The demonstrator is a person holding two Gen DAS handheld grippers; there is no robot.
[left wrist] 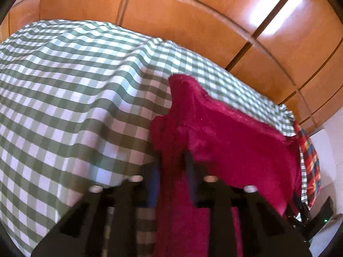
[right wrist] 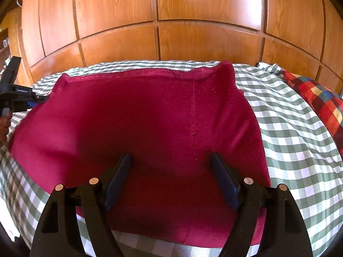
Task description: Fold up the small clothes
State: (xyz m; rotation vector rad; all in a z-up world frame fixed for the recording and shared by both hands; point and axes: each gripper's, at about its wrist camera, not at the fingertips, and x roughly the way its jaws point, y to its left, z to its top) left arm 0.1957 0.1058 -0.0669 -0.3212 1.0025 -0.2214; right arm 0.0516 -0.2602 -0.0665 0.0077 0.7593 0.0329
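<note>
A dark red fleece garment [right wrist: 150, 117] lies spread on the green-and-white checked bedspread [right wrist: 289, 139]. In the left wrist view the garment [left wrist: 225, 132] runs from the fingers up to the right. My left gripper [left wrist: 172, 160] is shut on the garment's left edge, with red cloth pinched between the blue pads. It also shows at the left edge of the right wrist view [right wrist: 40, 100], at the garment's corner. My right gripper [right wrist: 170, 162] is open, its fingers spread wide just above the garment's near part, holding nothing.
A wooden panelled wardrobe [right wrist: 171, 21] stands behind the bed. A red, blue and yellow checked cloth [right wrist: 317, 100] lies at the bed's right side, also seen in the left wrist view [left wrist: 310, 160]. The checked bedspread [left wrist: 64, 107] stretches left of the garment.
</note>
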